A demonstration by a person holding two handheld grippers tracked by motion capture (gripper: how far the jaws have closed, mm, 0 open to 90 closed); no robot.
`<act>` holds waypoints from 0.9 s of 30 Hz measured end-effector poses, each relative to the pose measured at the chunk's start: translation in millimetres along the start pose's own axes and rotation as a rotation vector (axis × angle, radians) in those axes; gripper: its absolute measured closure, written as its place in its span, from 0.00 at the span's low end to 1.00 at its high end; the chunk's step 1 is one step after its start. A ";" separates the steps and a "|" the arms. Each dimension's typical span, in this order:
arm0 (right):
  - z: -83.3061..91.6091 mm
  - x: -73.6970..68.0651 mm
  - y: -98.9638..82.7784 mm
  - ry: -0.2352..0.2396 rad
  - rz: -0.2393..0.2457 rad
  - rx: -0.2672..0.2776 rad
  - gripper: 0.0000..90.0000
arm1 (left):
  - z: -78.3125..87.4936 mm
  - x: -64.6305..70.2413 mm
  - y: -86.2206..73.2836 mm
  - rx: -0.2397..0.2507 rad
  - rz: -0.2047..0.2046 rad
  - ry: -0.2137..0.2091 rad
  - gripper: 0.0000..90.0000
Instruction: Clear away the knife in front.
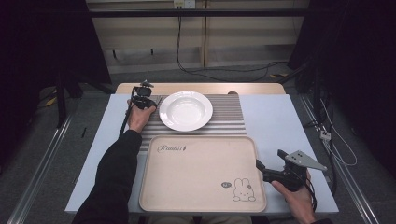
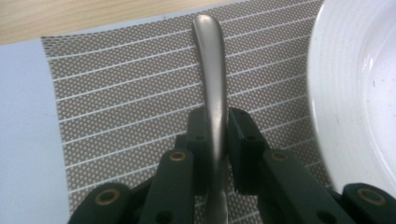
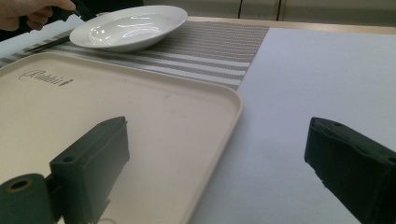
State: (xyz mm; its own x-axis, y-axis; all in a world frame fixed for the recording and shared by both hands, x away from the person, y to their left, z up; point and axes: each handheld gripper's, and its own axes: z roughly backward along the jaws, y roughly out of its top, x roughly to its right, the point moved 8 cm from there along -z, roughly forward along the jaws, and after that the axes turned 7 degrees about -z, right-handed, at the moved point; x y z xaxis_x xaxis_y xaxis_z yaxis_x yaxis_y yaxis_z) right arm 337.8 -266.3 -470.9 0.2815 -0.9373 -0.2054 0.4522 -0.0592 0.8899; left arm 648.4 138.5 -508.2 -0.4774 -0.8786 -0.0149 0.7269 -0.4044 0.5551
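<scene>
Jaws of the left gripper (image 2: 217, 140) were clamped narrowly on the handle of a metal utensil (image 2: 211, 70), whose rounded handle end pointed away from the camera over the striped placemat (image 2: 116, 102); which kind of utensil it was could not be told, since the working end lay hidden beneath the gripper. Seen from the high view, that left gripper (image 1: 142, 100) sat near the far left part of the counter (image 1: 280, 116), just beside the left rim of the white plate (image 1: 186, 110), which rested on the placemat. The grip low on the handle, with the piece lying parallel to the plate's edge, looked suited to laying cutlery beside the dish as in a place setting, though it might equally have been a pick-up. The right gripper (image 1: 271, 171) waited near the right front corner of the counter, just beside the right edge of the beige tray (image 1: 201, 186); in its own view its jaws stood wide apart with nothing between them, one over the tray's rim (image 3: 229, 100) and the other over bare counter. It was probably held ready there so as not to crowd the working hand. The tray carried nothing, only a printed rabbit and lettering.
</scene>
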 end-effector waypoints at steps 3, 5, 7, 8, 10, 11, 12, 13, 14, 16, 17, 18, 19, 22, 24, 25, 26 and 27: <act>0.3 -0.9 0.2 0.001 0.001 0.002 0.07 | 6.0 0.1 2.2 0.010 0.003 -0.003 0.89; 0.4 -0.4 0.3 -0.001 0.001 0.003 0.07 | 10.6 1.5 4.1 0.014 0.000 -0.009 0.89; 0.4 -0.6 0.3 -0.001 0.001 0.002 0.07 | 13.7 4.0 4.9 0.014 -0.005 -0.021 0.89; 0.4 -0.8 0.4 0.000 0.002 0.003 0.07 | 15.0 4.3 4.6 0.011 -0.011 -0.017 0.89; 0.4 -1.4 0.4 0.001 0.004 0.003 0.07 | 17.2 4.4 4.0 0.011 -0.012 -0.016 0.89; 0.5 -1.4 0.5 0.001 0.005 0.004 0.07 | 19.0 4.3 3.6 0.012 -0.006 -0.015 0.89; 0.7 -1.7 0.7 0.001 0.002 0.005 0.07 | 21.0 3.3 3.7 0.017 -0.004 -0.009 0.89; 1.0 -1.6 0.7 0.001 0.003 0.005 0.07 | 23.0 2.7 3.5 0.022 0.000 -0.009 0.89; 1.1 -1.4 0.7 0.001 0.002 0.005 0.07 | 25.8 2.3 3.4 0.023 0.001 -0.011 0.89; 1.4 -1.2 0.9 -0.001 0.002 0.007 0.07 | 31.6 1.3 2.9 0.032 0.003 -0.008 0.89; 1.5 -1.2 0.9 -0.001 0.003 0.007 0.07 | 34.5 1.1 2.6 0.033 0.002 -0.011 0.89; 1.5 -1.4 1.0 0.000 0.002 0.008 0.07 | 36.8 0.6 2.5 0.043 0.005 -0.013 0.89; 1.6 -1.5 1.0 0.000 0.003 0.009 0.07 | 39.6 0.3 2.1 0.045 0.008 -0.016 0.89; 2.0 -1.3 1.3 -0.002 0.006 0.010 0.07 | 47.3 -1.7 -0.6 0.050 0.010 -0.012 0.89; 1.7 -1.0 1.4 -0.003 0.008 0.010 0.07 | 52.0 -2.4 -3.1 0.052 0.013 -0.011 0.89; 1.7 -1.1 1.6 -0.002 0.008 0.011 0.07 | 54.3 -2.6 -4.1 0.057 0.013 -0.012 0.89; 1.6 -1.0 1.6 -0.003 0.009 0.010 0.07 | 56.7 -2.5 -5.2 0.060 0.010 -0.013 0.89; 1.4 -1.1 1.6 -0.003 0.009 0.010 0.07 | 59.3 -2.0 -6.4 0.059 0.007 -0.013 0.89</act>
State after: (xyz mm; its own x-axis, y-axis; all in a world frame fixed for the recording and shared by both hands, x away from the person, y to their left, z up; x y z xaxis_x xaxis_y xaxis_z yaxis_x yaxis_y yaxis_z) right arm 337.1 -265.9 -468.6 0.2835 -0.9387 -0.1961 0.4414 -0.0538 0.8957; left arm 615.4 157.9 -462.4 -0.4788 -0.8779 -0.0002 0.7000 -0.3819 0.6035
